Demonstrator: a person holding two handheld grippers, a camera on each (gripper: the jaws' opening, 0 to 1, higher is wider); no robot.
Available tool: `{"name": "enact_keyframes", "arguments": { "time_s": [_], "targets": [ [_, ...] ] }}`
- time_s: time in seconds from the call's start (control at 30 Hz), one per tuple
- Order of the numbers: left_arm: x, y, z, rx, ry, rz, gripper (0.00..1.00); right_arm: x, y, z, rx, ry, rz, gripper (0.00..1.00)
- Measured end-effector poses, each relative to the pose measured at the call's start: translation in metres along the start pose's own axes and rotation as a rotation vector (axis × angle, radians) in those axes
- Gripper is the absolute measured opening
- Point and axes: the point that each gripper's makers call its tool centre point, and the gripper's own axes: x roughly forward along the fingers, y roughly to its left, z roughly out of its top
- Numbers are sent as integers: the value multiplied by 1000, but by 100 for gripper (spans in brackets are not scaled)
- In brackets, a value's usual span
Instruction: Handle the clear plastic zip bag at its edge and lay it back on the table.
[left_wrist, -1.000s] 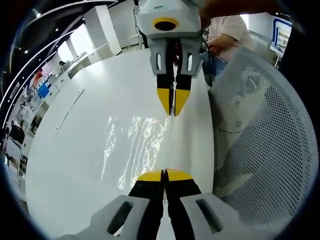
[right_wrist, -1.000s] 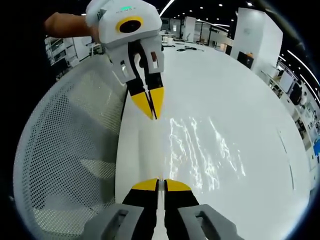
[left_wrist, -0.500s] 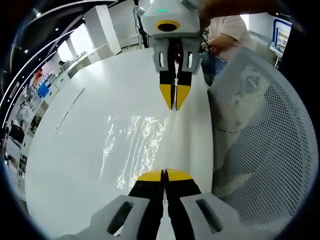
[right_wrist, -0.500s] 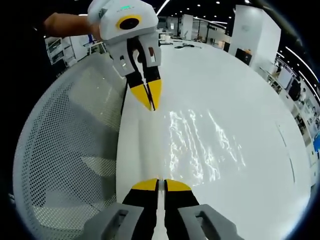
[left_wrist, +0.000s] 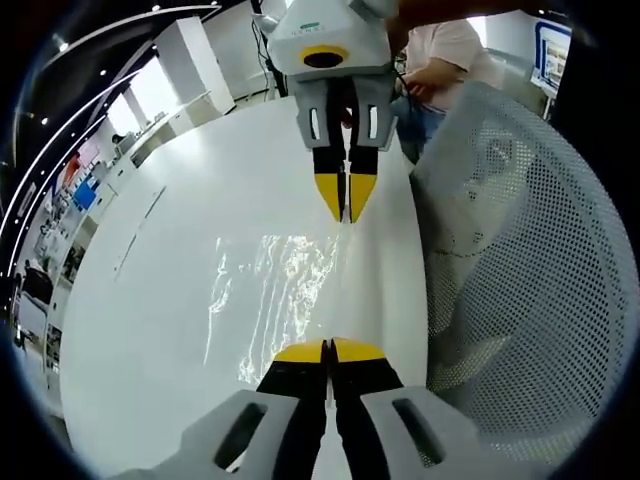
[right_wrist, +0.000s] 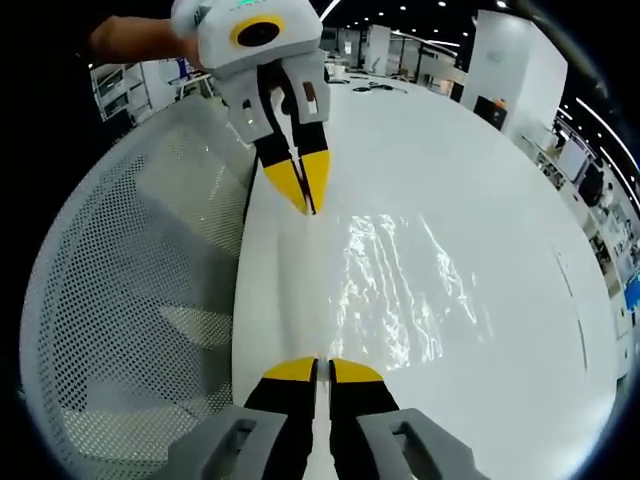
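A big open-plan lab or office hall is showing here: rows of ceiling spotlights (right_wrist: 420, 15) are shining on a dark ceiling, white square pillars (right_wrist: 510, 55) are standing about, and desks with screens (left_wrist: 85, 180) are running past the far edges of a wide white table (left_wrist: 200, 200).
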Motion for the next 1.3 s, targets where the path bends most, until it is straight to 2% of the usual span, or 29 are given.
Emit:
{"name": "enact_keyframes", "arguments": {
  "time_s": [0.1,0.33,0.43,0.67,0.9,1.3],
  "targets": [
    [-1,2,0,9,-4,11,0,1,0,1,-34,0,0,0],
    [1,2,-4,3,0,18,0,-1,1,3,-31,1,15,2],
    [1,0,-5,9,2,19,0,-4,3,10,-14,-22,31,4],
    [4,-2,-3,14,6,12,0,-7,3,13,-35,-19,27,4],
    [5,-2,-4,33,8,11,0,-8,-2,24,-40,-44,10,4],
    [5,-3,-5,35,7,12,0,5,-6,33,-33,-53,10,4]
  ]
}}
